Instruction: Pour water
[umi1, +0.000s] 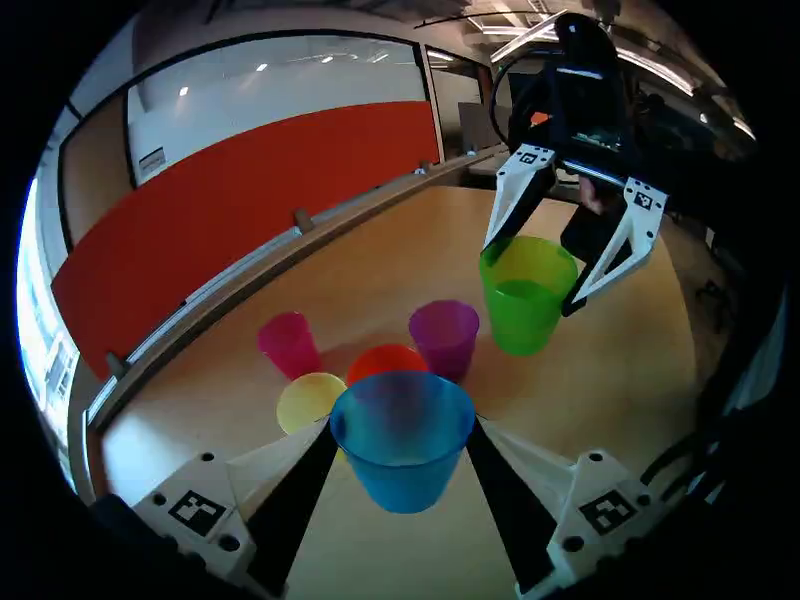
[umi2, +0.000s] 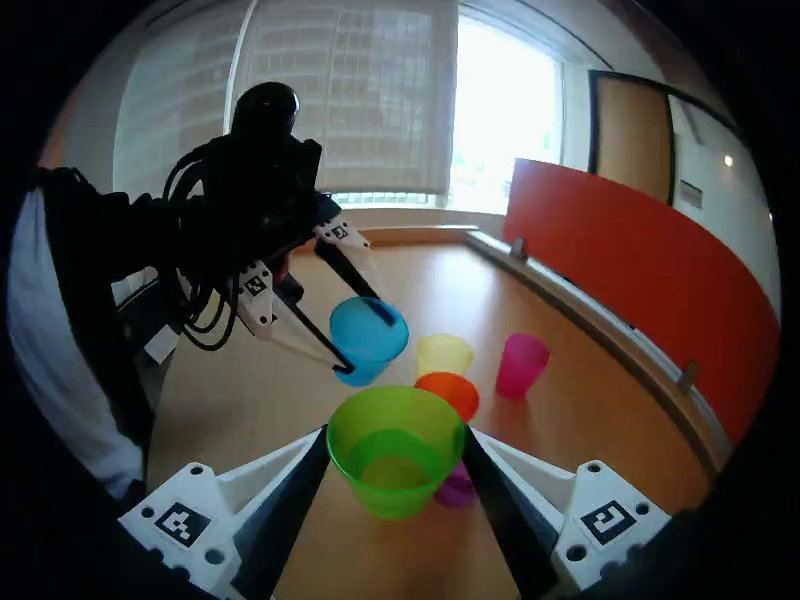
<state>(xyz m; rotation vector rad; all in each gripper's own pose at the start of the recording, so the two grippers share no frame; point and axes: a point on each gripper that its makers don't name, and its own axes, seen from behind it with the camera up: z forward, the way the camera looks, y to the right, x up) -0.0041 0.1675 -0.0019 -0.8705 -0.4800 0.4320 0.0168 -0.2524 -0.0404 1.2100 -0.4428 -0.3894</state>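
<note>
- My left gripper (umi1: 403, 430) has its jaws clamped on the blue cup (umi1: 403, 455). I cannot see into the cup well enough to tell what it holds.
- The blue cup hides the lower part of the orange cup (umi1: 385, 360) and part of the yellow cup (umi1: 308, 398).
- My right gripper (umi2: 397, 440) has its jaws pressed on both sides of the green cup (umi2: 397, 480). A level line inside may be water; it is hard to tell.
- In the right gripper view, the purple cup (umi2: 458, 488) is mostly hidden behind the green one.
- There are six cups. Orange, yellow, purple and a pink cup (umi1: 289, 343) stand clustered on the tabletop (umi1: 620, 370), and two are held.
- A white sleeve (umi2: 45, 340) is cut off at the edge.
</note>
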